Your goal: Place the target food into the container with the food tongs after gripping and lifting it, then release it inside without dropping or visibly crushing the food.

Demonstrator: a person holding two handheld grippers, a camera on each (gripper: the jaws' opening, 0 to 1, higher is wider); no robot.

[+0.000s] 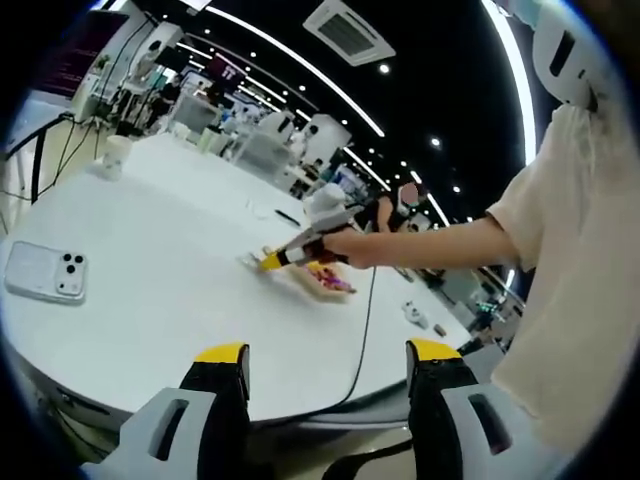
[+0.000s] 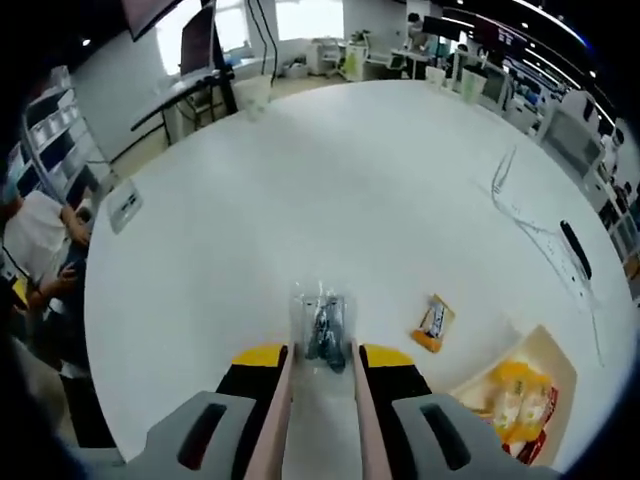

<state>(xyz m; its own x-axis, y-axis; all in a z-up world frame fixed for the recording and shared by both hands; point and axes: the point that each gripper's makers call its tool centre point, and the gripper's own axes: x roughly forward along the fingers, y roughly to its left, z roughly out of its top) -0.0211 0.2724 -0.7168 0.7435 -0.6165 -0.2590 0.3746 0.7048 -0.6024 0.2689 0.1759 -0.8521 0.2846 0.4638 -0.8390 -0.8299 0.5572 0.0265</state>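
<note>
Beside the tray (image 2: 560,352) edge — tongs (image 2: 318,400) pinch a packet (image 2: 322,325).

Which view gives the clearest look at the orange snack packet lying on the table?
The right gripper view: the orange snack packet lies flat on the white table, unobstructed, between the tongs and the tray. In the left gripper view, the right gripper and the person's hand crowd that area, so I cannot pick it out.

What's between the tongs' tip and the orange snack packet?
Right gripper view: only bare white table lies between the tongs, held by the right gripper, and the orange packet.
</note>
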